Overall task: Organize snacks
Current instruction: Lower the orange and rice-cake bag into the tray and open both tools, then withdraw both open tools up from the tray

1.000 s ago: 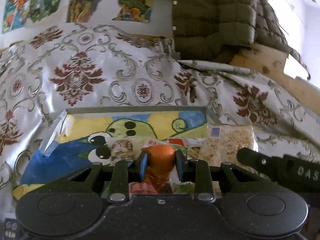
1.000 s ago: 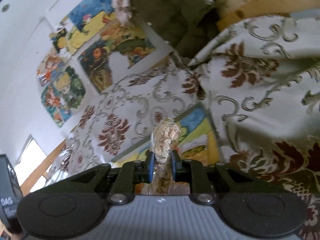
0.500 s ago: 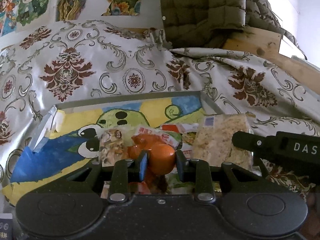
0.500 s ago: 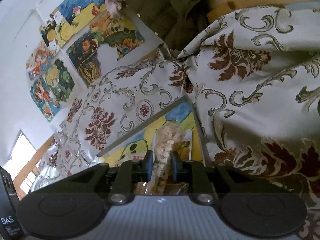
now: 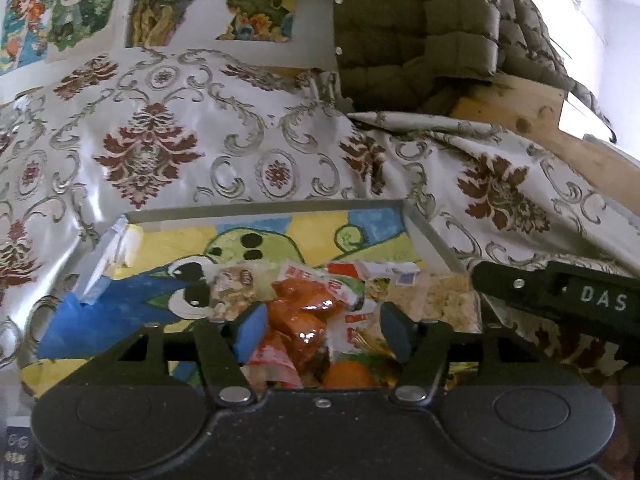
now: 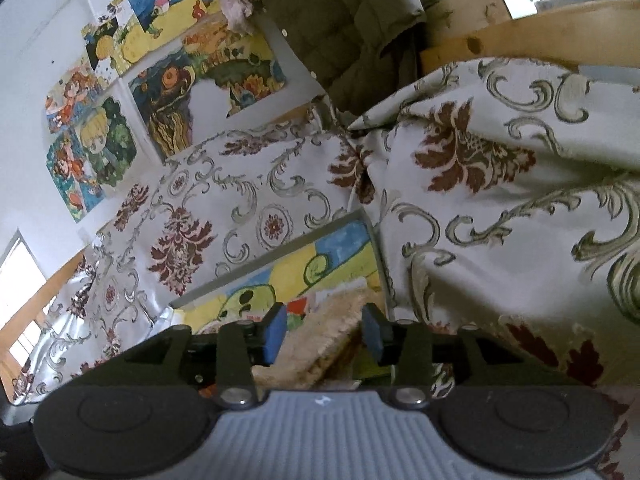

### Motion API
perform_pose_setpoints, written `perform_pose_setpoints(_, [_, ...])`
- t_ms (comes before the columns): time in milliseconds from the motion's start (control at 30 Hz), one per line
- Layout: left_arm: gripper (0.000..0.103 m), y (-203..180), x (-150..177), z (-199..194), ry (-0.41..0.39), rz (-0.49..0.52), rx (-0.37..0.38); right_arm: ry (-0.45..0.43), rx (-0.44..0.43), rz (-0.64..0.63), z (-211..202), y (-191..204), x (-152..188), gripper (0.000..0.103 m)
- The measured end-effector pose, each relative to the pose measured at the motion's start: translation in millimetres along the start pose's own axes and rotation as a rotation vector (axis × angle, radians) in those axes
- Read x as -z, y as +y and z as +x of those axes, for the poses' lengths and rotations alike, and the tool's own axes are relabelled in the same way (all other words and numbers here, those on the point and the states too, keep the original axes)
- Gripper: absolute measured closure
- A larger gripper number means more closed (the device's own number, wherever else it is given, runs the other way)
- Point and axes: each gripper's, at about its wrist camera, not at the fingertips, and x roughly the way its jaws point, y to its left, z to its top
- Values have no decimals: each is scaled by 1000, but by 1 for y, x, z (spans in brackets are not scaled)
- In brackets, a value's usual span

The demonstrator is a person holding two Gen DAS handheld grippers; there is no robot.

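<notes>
Left wrist view
- Snacks: we see a glossy, crinkled orange snack packet (image 5: 306,316) at the centre of a pile; at its 9 o'clock a clear pack of pale nuggets (image 5: 232,288); at its 3 o'clock a flat clear bag of beige crumbly flakes (image 5: 436,298).
- Tray: they all lie in a shallow grey-rimmed tray (image 5: 264,206), its floor painted with a yellow, blue and green cartoon.
- Surface: we note a shiny white cloth (image 5: 168,152) with maroon medallions and grey scrolls, creased toward 2 o'clock.
- Room: a quilted olive jacket (image 5: 416,28) hangs at 12 o'clock, bright paintings (image 5: 60,8) at 10 o'clock, a bare wooden board (image 5: 516,100) at 2 o'clock.
- Left gripper (image 5: 322,330): its jaws are opening; the blue pads stand apart on either side of the orange packet and press nothing.
- Right gripper, seen here (image 5: 560,300): a black bar at 3 o'clock; we cannot tell its fingers from this side.

Right wrist view
- Snack: the beige flake bag (image 6: 328,320) lies blurred between the fingers, on the tray's right end.
- Tray: its grey rim (image 6: 376,248) runs toward 1 o'clock.
- Surface: the same patterned cloth (image 6: 500,216) rises in soft folds at 3 o'clock.
- Room: paintings (image 6: 168,92) fill the white wall at 10 o'clock; the jacket (image 6: 344,20) is at 12 o'clock.
- Right gripper (image 6: 324,330): its jaws are opening; the pads are clear of the bag.
</notes>
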Motion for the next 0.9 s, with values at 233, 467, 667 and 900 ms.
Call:
perform_pose_setpoints(233, [6,15,-10,-34,-55,-75,-71,-41,-14,12,-13,-2,-12,35])
perform_pose_setpoints(467, [1,23,-20,-80,-111,-87,-138,-109,-10,-54,-40,14,-21,13])
perform_pose_setpoints(667, [1,24,-23,-127,-141,-60,-177,-137,-18,-116,-69,34,-18,2])
perform_pose_setpoints(900, [1,27,-13,-180,-158,-58,-213,-143,-27,-176,-104,59,-3,0])
